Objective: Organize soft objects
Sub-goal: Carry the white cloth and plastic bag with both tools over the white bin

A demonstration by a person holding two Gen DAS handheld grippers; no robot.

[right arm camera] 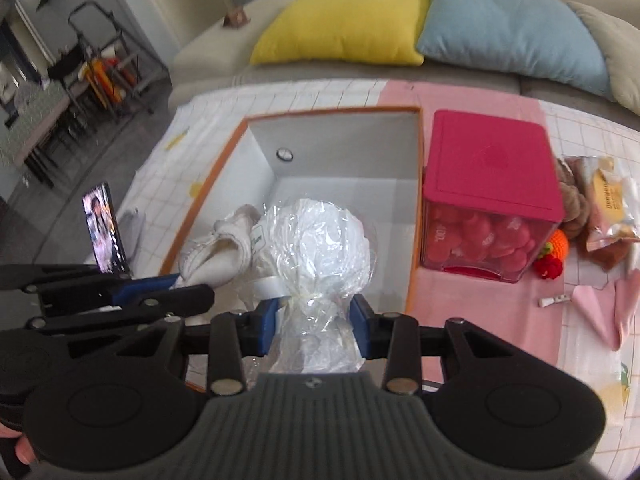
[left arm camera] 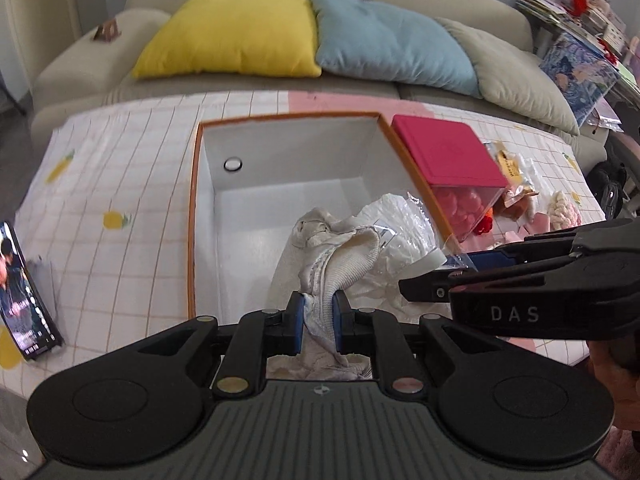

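1. Orange-rimmed white box (left arm camera: 280,168) sits open on the gridded tablecloth (left arm camera: 120,168); inside is bare apart from a small ring fitting (left arm camera: 233,164) on the far wall.
2. Left gripper (left arm camera: 319,317) clamped on a cream knit cloth (left arm camera: 340,248), held over the box's near end.
3. Right gripper (right arm camera: 313,322) clamped on the neck of a clear-wrapped white bundle (right arm camera: 316,240), just beside the cloth, also over the box.
4. Pink-lidded clear container (right arm camera: 492,196) touches the box's right wall; full of pink heart-shaped pieces (right arm camera: 480,240).
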